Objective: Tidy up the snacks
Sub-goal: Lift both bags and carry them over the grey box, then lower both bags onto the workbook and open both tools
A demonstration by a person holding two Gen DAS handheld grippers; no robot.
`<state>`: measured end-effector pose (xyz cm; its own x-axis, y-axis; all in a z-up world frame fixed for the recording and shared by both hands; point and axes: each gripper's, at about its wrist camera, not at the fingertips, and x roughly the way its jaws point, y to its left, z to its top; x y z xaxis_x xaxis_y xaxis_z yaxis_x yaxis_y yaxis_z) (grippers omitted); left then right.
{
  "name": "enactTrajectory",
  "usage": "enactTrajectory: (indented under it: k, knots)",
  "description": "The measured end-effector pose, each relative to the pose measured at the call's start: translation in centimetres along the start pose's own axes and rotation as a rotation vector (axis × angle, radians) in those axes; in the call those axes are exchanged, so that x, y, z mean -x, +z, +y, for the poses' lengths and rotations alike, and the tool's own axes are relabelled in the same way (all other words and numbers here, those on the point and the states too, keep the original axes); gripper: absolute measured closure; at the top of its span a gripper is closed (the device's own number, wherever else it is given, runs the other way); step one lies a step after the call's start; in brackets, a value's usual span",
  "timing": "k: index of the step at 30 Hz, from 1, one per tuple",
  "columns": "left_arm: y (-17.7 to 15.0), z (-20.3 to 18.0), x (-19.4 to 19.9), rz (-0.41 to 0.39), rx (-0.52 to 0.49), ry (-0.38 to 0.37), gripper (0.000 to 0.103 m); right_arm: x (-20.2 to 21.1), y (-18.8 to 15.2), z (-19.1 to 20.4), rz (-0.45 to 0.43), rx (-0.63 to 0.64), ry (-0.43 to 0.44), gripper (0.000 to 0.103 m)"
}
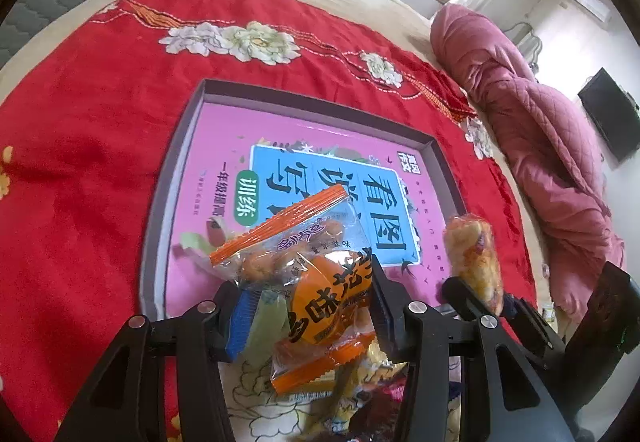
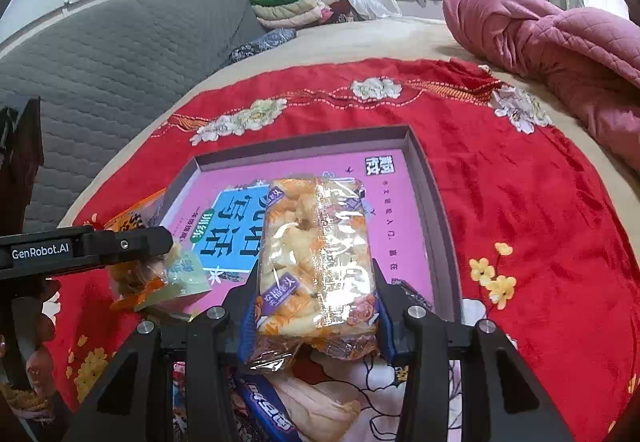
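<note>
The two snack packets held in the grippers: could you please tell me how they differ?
The orange-edged clear packet of round brown snacks has bold orange seals and an orange label; the clear packet of pale yellow puffed snacks has purple-flowered corners. The first sits in the left gripper, the second in the right gripper. Both hang above the pink-bottomed box.

Both wrist cameras look forward and down along their tool, close over the bed. Both views share the pink box [image 1: 192,161] [image 2: 424,169] on the red cloth [image 1: 80,161] [image 2: 520,181].
</note>
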<state>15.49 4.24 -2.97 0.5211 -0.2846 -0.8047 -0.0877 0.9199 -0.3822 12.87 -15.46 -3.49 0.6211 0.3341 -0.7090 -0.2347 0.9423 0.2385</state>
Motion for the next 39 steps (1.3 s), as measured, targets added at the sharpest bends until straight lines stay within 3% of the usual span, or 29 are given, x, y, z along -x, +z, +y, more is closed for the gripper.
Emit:
enactTrajectory:
  k: [14, 34, 39]
  knots:
    - [0.2, -0.8, -3.0, 0.041, -0.027, 0.019, 0.051, -1.8, -0.5, 0.3, 0.035, 0.020, -0.012, 0.056]
    - [0.3, -0.1, -3.0, 0.047, 0.005, 0.014, 0.049, -1.0, -0.5, 0.1, 0.010, 0.022, -0.046, 0.055]
    - [0.4, -0.1, -2.7, 0.035, 0.007, 0.015, 0.042, -1.3, -0.5, 0.1, 0.003, 0.050, -0.079, 0.055]
